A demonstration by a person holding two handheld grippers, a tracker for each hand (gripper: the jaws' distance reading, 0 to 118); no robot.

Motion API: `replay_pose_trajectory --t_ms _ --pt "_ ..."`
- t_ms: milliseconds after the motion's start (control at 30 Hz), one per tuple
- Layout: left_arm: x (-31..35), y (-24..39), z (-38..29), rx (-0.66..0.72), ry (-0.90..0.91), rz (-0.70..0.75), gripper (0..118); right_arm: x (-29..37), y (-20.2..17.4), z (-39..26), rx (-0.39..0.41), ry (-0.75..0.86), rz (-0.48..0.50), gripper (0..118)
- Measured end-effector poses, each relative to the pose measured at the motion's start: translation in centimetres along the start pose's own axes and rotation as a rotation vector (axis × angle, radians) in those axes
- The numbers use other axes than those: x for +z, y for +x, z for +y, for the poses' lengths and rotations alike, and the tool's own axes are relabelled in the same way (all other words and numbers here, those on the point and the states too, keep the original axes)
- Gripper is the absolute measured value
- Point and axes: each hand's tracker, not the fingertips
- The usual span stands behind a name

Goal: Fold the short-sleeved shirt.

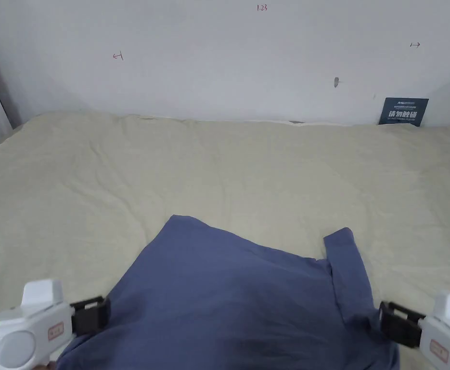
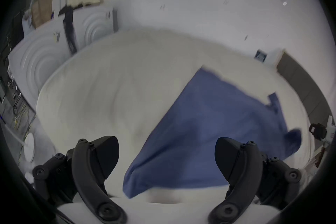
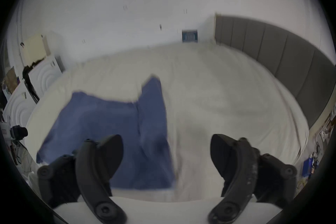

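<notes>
A blue short-sleeved shirt lies on the cream bed cover, near the front edge, with one sleeve sticking up at its right. My left gripper sits at the shirt's left edge and my right gripper at its right edge. In the left gripper view the jaws of the left gripper stand wide apart above the shirt, holding nothing. In the right gripper view the right gripper is likewise open, with the shirt below and left of it.
A white wall runs behind the bed, with a dark sign leaning at the right. A grey padded headboard borders the bed's right side. White cabinets stand to the left. Bare bed cover spreads beyond the shirt.
</notes>
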Motion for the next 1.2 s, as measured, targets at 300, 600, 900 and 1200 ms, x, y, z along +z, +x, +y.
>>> replay_pose_trajectory --t_ms 300,600,900,1200 --pt "6.1 7.9 6.8 -0.088 0.47 -0.078 109 1.9 0.6 3.7 0.053 0.398 -0.01 103" --pt "5.6 11.6 6.3 -0.142 0.53 -0.118 0 8.4 -4.0 6.7 0.133 0.509 -0.072 1" --pt "-0.1 11.8 9.1 -0.164 0.343 -0.178 0 7.3 -4.9 7.4 0.12 0.485 -0.07 1" --pt "-15.4 12.5 16.4 -0.241 0.042 -0.208 2 1.9 -4.4 9.0 0.112 0.416 -0.091 1"
